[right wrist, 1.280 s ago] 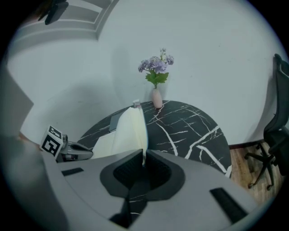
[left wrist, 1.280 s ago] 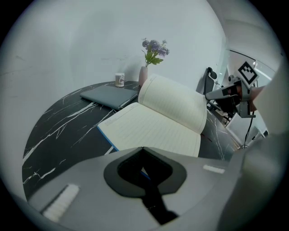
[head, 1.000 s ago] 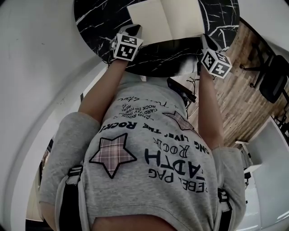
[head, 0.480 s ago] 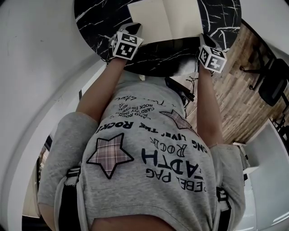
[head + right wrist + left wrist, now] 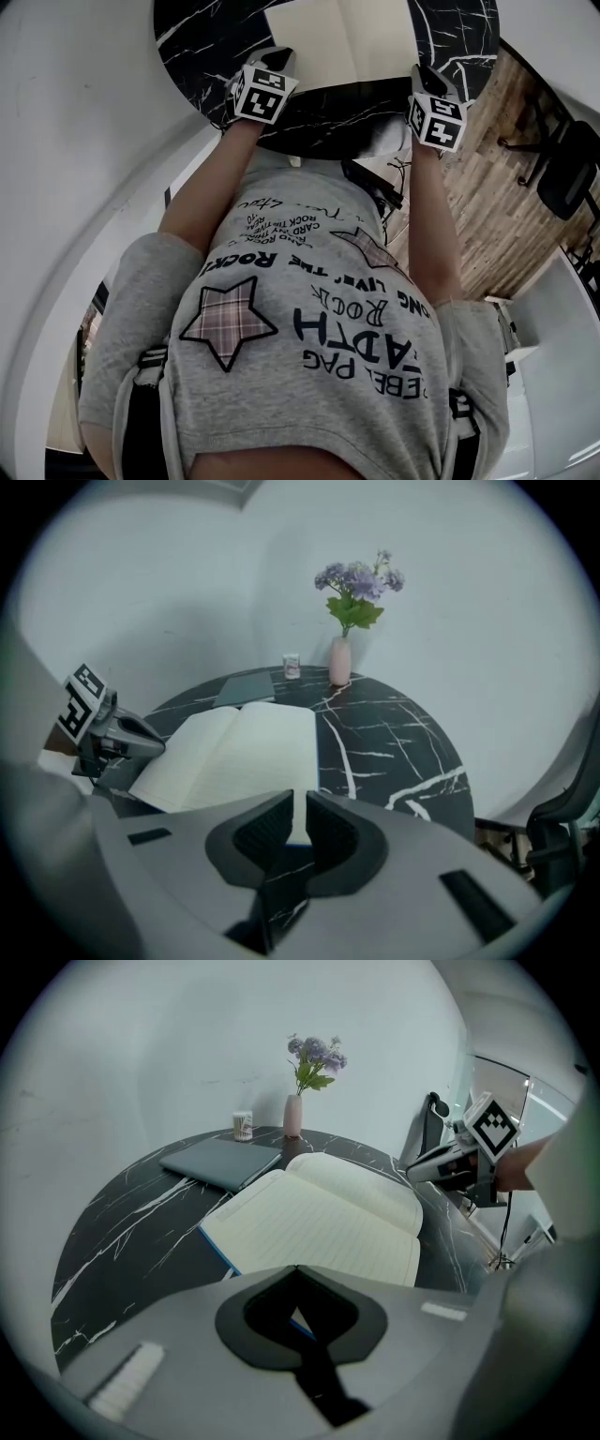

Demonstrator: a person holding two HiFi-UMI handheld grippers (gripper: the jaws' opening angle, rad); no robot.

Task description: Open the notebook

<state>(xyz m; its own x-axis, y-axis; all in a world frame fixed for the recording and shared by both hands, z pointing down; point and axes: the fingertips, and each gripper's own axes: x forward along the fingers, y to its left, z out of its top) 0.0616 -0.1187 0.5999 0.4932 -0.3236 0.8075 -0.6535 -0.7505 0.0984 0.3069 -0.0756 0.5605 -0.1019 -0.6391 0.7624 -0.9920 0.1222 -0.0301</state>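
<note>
**Notebook** (image 5: 342, 37): lies open and flat on the table, blank lined pages up, a blue cover edge showing along its near side. It sits at the table's near edge, in front of the person.

**Table** (image 5: 206, 37): round, with a black top veined in white; it carries the notebook and all items below.

**Left gripper** (image 5: 277, 57): tip at the notebook's near left corner. Its jaws are together, with only a small chink between the pads, through which the page corner and blue edge show. Contact with the notebook cannot be made out.

**Right gripper** (image 5: 424, 78): tip at the notebook's near right corner. Its jaws are drawn almost together, leaving a narrow slit that shows the page corner beyond.

**Grey flat item** (image 5: 221, 1162): closed, lying just beyond the notebook's far left corner; whether it is a laptop or a folder cannot be told.

**Pink vase** (image 5: 292, 1116): upright beyond the notebook at the table's far edge, holding purple flowers (image 5: 316, 1053).

**Small cup** (image 5: 243, 1126): left of the vase, beyond the notebook.

**Office chair** (image 5: 568, 173): on the wood floor (image 5: 506, 220), well to the notebook's right.
</note>
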